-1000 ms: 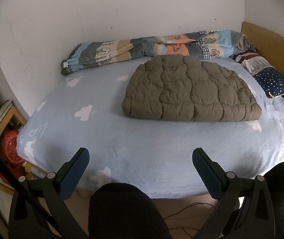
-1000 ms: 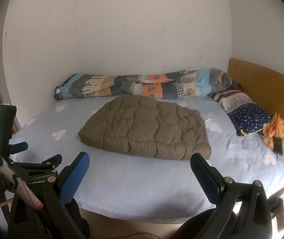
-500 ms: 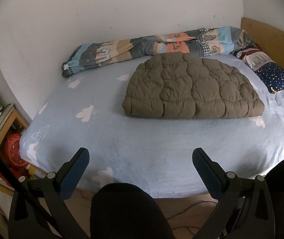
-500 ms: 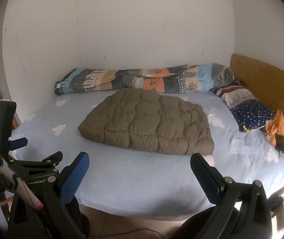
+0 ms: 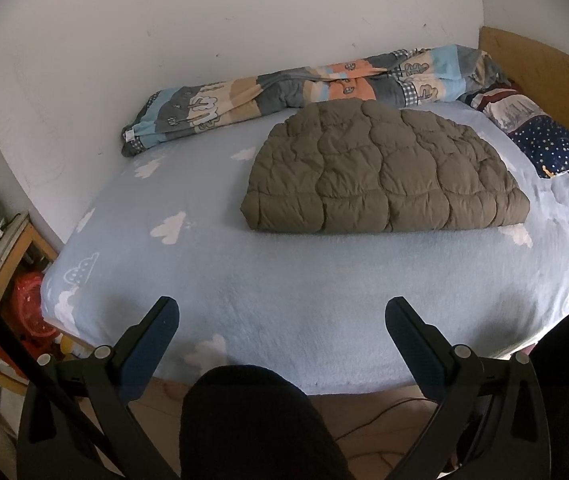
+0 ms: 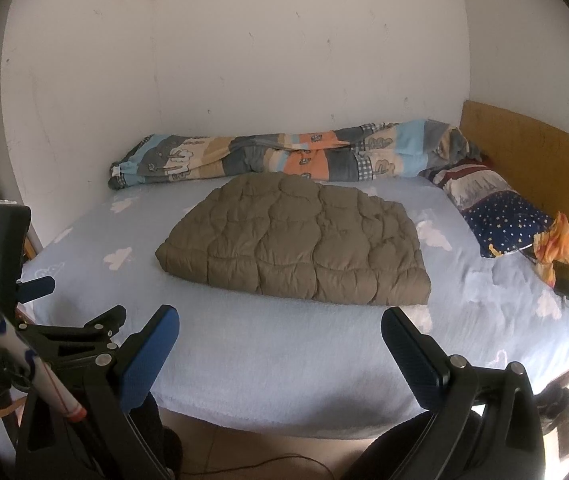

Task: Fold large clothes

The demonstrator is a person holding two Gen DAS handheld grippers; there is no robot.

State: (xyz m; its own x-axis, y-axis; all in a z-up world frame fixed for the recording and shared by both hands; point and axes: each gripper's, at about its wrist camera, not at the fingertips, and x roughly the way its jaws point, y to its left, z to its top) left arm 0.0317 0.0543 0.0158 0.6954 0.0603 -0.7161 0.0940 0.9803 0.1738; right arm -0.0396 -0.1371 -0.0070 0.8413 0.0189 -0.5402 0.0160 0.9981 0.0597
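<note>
An olive-brown quilted garment (image 5: 380, 172) lies folded in a flat bundle on the middle of the light-blue cloud-print bed (image 5: 244, 280); it also shows in the right wrist view (image 6: 300, 244). My left gripper (image 5: 282, 316) is open and empty, held over the bed's near edge, well short of the garment. My right gripper (image 6: 280, 324) is open and empty, also at the near edge. The left gripper's body (image 6: 64, 332) shows at the left of the right wrist view.
A rolled patterned duvet (image 5: 304, 92) lies along the wall behind the garment. A star-print pillow (image 5: 540, 140), an orange cloth (image 6: 560, 248) and a phone (image 6: 564, 284) sit at the right by the wooden headboard (image 6: 532, 152). A wooden shelf (image 5: 8, 264) stands left of the bed.
Both grippers have tilted and drifted slightly, so the bed and garment sit a little lower in view. The garment has not moved. Both grippers stay open.
</note>
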